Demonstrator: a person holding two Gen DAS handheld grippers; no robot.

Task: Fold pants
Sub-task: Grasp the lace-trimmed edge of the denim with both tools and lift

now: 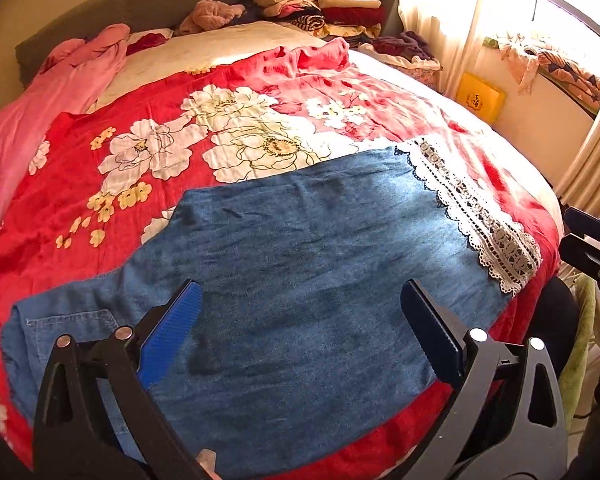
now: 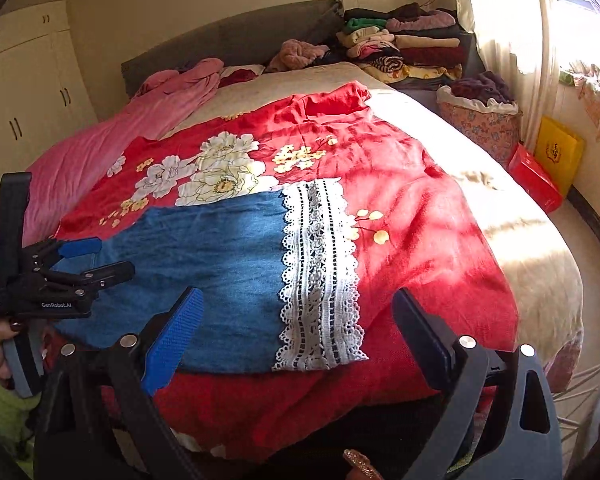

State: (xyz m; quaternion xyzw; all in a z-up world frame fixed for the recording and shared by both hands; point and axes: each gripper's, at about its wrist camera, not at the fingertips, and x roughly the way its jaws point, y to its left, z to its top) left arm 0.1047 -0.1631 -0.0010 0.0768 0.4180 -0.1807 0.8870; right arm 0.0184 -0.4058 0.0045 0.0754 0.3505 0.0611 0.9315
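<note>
Blue denim pants with a white lace hem lie flat on a red floral blanket on the bed, legs stacked, hem to the right. My left gripper is open and empty, hovering over the middle of the pants. It also shows in the right wrist view at the left, above the waist end. My right gripper is open and empty, above the lace hem near the bed's front edge. The pants lie untouched.
Pink bedding lies at the left of the bed. Folded clothes are stacked at the headboard corner. A fabric basket, a red box and a yellow bag stand on the floor at the right.
</note>
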